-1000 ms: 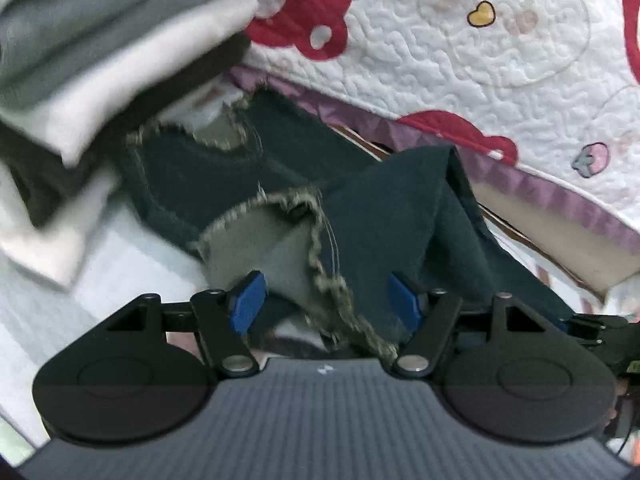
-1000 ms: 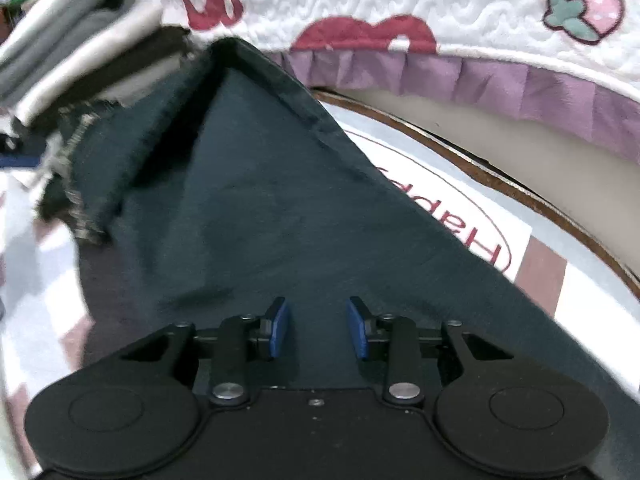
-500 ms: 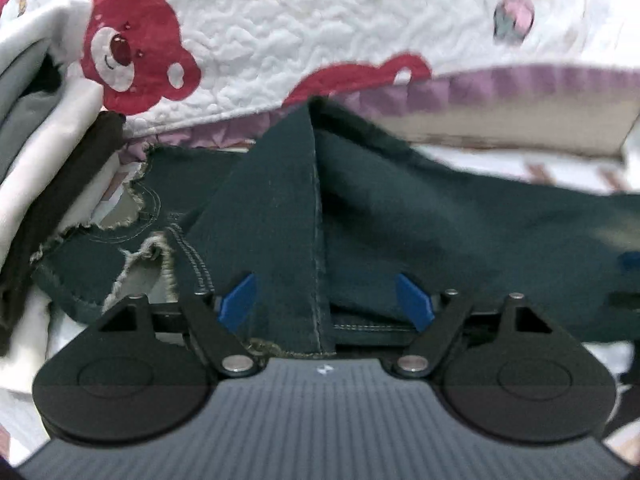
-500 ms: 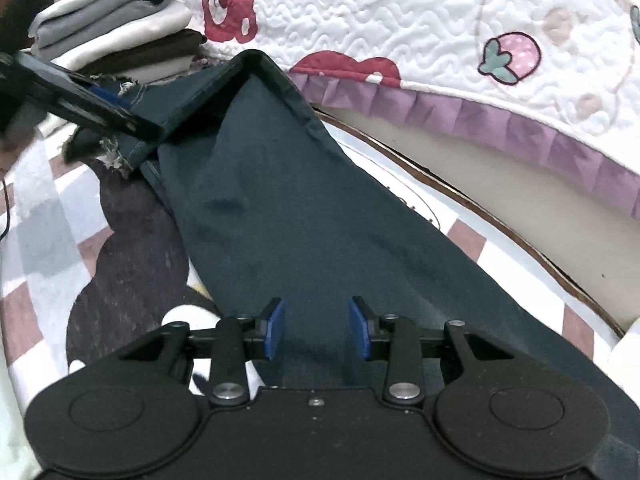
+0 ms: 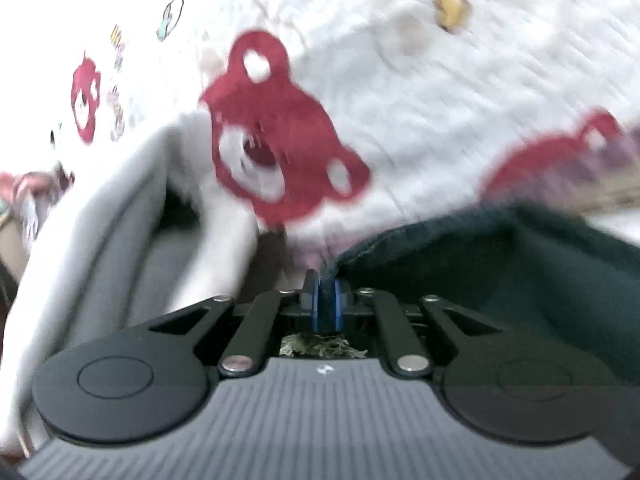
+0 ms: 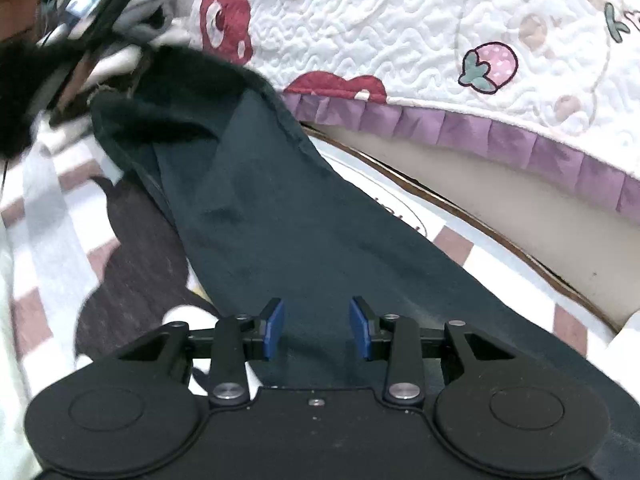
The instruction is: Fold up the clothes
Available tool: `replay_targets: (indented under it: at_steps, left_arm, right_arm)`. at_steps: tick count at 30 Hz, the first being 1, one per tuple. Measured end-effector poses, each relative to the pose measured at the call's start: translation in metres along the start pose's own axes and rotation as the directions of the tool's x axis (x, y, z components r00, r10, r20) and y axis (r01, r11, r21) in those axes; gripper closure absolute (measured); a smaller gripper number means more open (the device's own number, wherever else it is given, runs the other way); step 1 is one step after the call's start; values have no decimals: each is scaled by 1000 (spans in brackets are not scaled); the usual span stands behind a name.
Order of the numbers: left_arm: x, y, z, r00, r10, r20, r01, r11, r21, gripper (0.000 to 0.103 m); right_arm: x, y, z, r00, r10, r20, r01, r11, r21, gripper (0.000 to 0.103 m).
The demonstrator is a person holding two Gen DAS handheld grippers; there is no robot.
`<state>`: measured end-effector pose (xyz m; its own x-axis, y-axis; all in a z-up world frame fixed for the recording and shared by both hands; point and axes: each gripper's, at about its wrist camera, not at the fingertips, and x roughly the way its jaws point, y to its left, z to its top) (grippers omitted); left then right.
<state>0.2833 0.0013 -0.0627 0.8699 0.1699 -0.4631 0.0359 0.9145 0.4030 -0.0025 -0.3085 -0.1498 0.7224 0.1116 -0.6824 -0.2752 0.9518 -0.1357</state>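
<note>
Item: dark denim garment (image 6: 280,232), one piece, lying stretched along the patterned mat (image 6: 48,216) beside the bed, partly folded lengthwise. We judge the long, narrow lie to be deliberate: it keeps the cloth flat so the next fold can be carried end over end.

Left hand-held gripper (image 5: 326,300): its jaws are closing, and the blue pads already pinch a doubled edge of the denim between them. A frayed hem (image 5: 322,348) shows just behind the pads, so we hold the garment by its far, raw-edged end. The left view is blurred; finer detail there cannot be told. In the right view this tool appears at the upper left, with the cloth rising toward it.

Right hand-held gripper (image 6: 316,330): jaws at a middling gap, hovering over the near end of the denim, with cloth lying below and between the pads but not squeezed. We judge it is placed to take or pin this end while the left lifts the other.

Adjacent: stack of folded clothes (image 5: 132,240), grey and white, to the left, likely the finished pile. Quilted bedspread (image 6: 400,32) with bear and strawberry prints, purple frill along its edge, behind the work.
</note>
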Motion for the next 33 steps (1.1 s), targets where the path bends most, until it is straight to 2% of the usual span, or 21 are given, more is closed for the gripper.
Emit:
replay_targets:
  at_steps: [2,3,5,7,9,11,12,14,15,17,20,21,24,26,28,31,33]
  left_arm:
    - [25,3,22,1000,5,-8,-6,999,-45,74]
    - [34,4,30,1000,29,3,-29,999,-43,63]
    - [37,-4,40,985,164,62,-169,981,91,63]
    - [34,-14,50,952,261,162,-292,933,211,61]
    - [26,-5,61,966,206,157,-231,958,169,59]
    - [20,9,66,994,70,80,-76,995,67,57]
    - [14,15,62,999,16,50,-16,1000,-5,55]
    - [3,22,38,998,-57,-1,56,989,-133,49]
    - [-2,24,21,996,-89,-30,81,976,-204,49]
    - [-11,27,-17,984,-156,-84,117,931,-346,49]
    - [-13,17,-72,953,-217,-212,106,894,-436,51]
    - [-10,18,-84,941,-255,-223,124,871,-475,51]
    - [3,21,-112,901,-374,-220,175,777,-605,52]
    - [6,26,-125,892,-405,-200,162,699,-697,52]
    - [13,28,-127,904,-385,-185,138,674,-726,51]
    - [25,36,-136,935,-311,-170,84,660,-746,48]
    - [42,42,-142,944,-285,-168,59,643,-764,48]
  right_arm:
    - [2,-3,-3,1000,-7,-11,7,1000,0,60]
    - [3,-6,-5,1000,-9,-15,9,1000,18,59]
    - [4,-12,-10,999,-13,-30,15,998,54,58]
    - [3,-18,-15,998,-21,-51,24,997,76,58]
    - [1,-24,-18,997,-30,-71,36,996,86,57]
    - [-1,-30,-21,995,-52,-82,59,994,87,53]
    - [-2,-34,-22,994,-60,-88,68,993,94,53]
    - [-3,-40,-25,994,-65,-90,76,989,128,53]
    - [-3,-41,-27,993,-67,-94,80,987,138,53]
    - [-2,-43,-30,992,-72,-102,88,984,158,53]
    - [2,-40,-38,978,-144,-151,159,983,91,52]
    - [4,-39,-41,970,-175,-166,187,981,59,52]
    - [3,-46,-51,961,-197,-192,214,974,72,48]
    - [1,-55,-58,962,-192,-194,222,965,143,44]
    - [0,-64,-64,965,-170,-199,214,950,227,44]
    - [-1,-72,-70,969,-141,-202,196,937,288,43]
    - [0,-75,-72,971,-125,-202,185,931,315,42]
